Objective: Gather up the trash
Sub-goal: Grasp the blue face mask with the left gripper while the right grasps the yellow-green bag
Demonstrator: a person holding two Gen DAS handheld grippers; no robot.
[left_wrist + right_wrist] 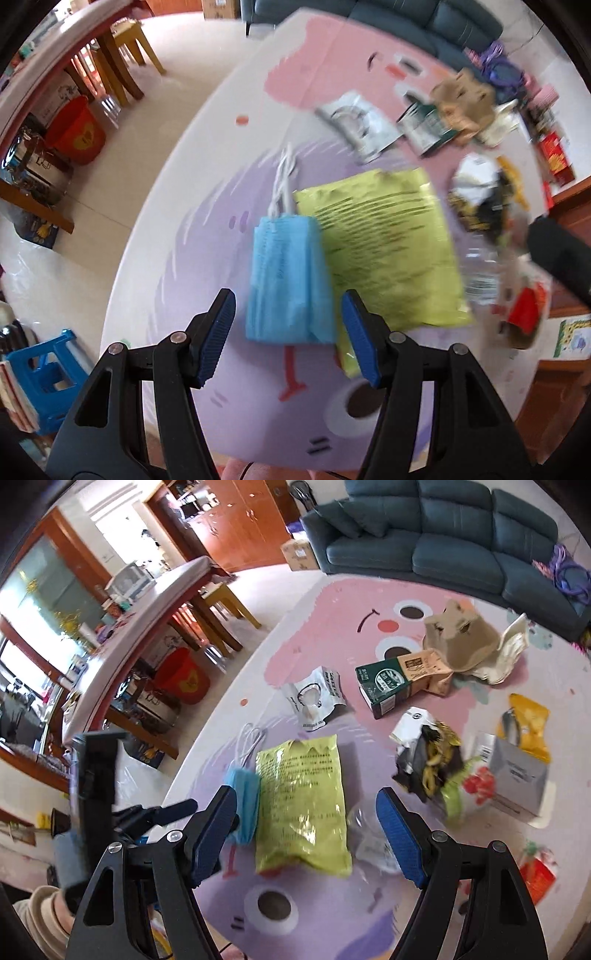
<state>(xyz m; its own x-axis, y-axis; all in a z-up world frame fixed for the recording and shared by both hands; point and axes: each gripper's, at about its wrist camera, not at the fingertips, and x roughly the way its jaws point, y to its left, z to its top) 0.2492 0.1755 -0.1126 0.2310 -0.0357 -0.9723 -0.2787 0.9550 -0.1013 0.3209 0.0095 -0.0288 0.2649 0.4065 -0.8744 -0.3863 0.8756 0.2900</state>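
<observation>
Blue-padded left gripper (288,334): jaws spread, empty, poised over a folded blue face mask (286,280) whose white ear loops (282,184) trail away from it; whether the pads touch the mat cannot be told. Right gripper (306,836): jaws likewise spread wide, empty, straddling a yellow-green snack packet (303,808) that lies flat just beside the mask, touching or overlapping its edge. Surface: round cartoon floor mat (325,605), pink and lilac. Further litter, all loose on the mat: white mask wrapper (316,698); green-and-tan carton (399,683) on its side; crumpled brown paper bag (461,638); torn black-and-gold wrapper (430,760); silver pouch (513,771); yellow packet (526,722); clear plastic film (369,834) near the right jaw. Receptacle: none identified with certainty; a red bucket (183,674) stands off the mat by the table legs. Progress, as judged: barely begun, nothing held, every listed item still to be gathered.
</observation>
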